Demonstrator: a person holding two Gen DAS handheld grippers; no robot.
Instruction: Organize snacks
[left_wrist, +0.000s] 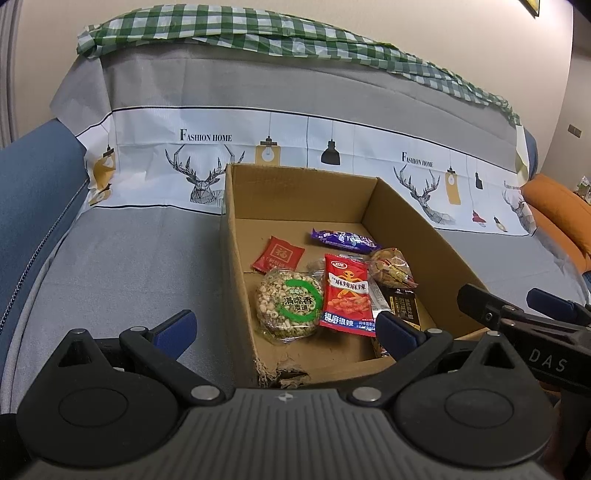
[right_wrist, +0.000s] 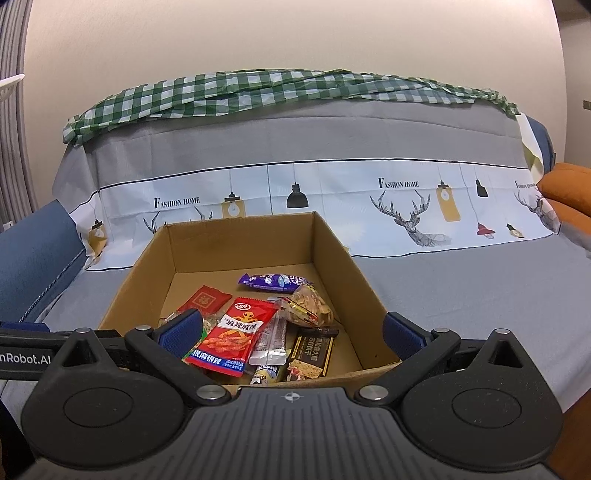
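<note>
An open cardboard box (left_wrist: 406, 218) (right_wrist: 343, 258) sits on the covered sofa and holds several snacks: a round green-label puffed cake (left_wrist: 290, 304), a red spicy strip packet (left_wrist: 345, 295) (right_wrist: 232, 334), a small red packet (left_wrist: 279, 254) (right_wrist: 205, 299), a purple wrapper (left_wrist: 343, 240) (right_wrist: 273, 281), a clear bag of biscuits (left_wrist: 391, 267) (right_wrist: 310, 306), a dark bar (left_wrist: 404, 306) (right_wrist: 312, 352) and a silver sachet (right_wrist: 271, 341). My left gripper (left_wrist: 284, 330) is open and empty over the box's near left wall. My right gripper (right_wrist: 291, 332) is open and empty over the near edge; its fingers show in the left view (left_wrist: 480, 302).
The sofa wears a grey cover (right_wrist: 461, 288) with a deer-print band (right_wrist: 406, 218). A green checked cloth (right_wrist: 277, 92) lies along the backrest. An orange cushion (left_wrist: 561, 214) (right_wrist: 570, 192) is at the right. The blue armrest (left_wrist: 33, 192) is at the left.
</note>
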